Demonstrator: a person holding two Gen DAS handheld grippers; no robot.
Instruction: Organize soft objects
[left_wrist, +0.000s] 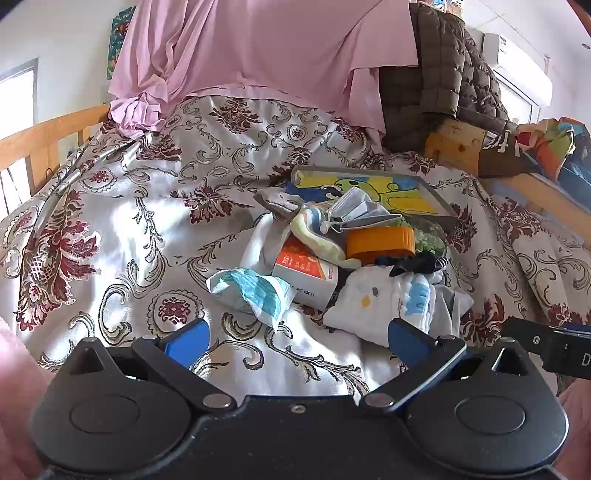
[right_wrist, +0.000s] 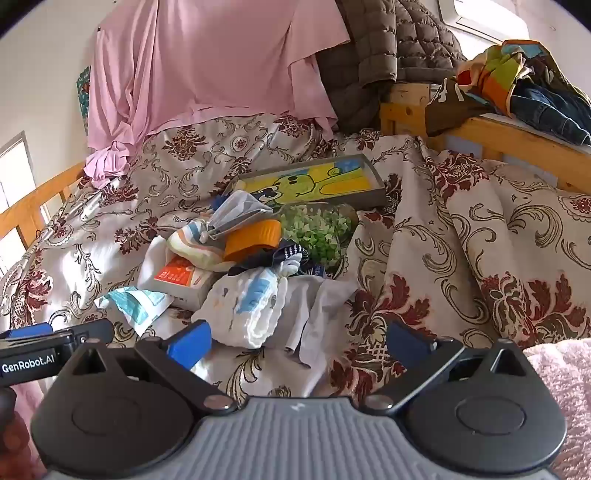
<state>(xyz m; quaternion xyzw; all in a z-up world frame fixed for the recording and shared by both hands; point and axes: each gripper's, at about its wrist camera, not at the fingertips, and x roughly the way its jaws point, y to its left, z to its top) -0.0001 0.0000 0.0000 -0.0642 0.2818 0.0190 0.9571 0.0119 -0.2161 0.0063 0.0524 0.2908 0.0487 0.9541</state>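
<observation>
A bed covered by a floral quilt (left_wrist: 147, 229) fills both views, with a pink sheet (left_wrist: 258, 48) draped behind it. Heaped at the middle lie the soft things: a white folded cloth (right_wrist: 240, 310), a striped sock (left_wrist: 314, 225) and a crumpled face mask (left_wrist: 251, 291) (mixed with an orange box (left_wrist: 306, 269) and an orange lid (right_wrist: 255, 236)). The left gripper (left_wrist: 297, 338) and right gripper (right_wrist: 297, 338) hover just before the heap, fingers spread wide, nothing between them.

- Pink sheet (left_wrist: 258, 48) hangs across the top of the frame.
- Brown quilted jacket (left_wrist: 443, 74) at upper right.
- Wooden bed rail (left_wrist: 48, 136) at left.
- Air conditioner (left_wrist: 517, 62), far upper right.
</observation>
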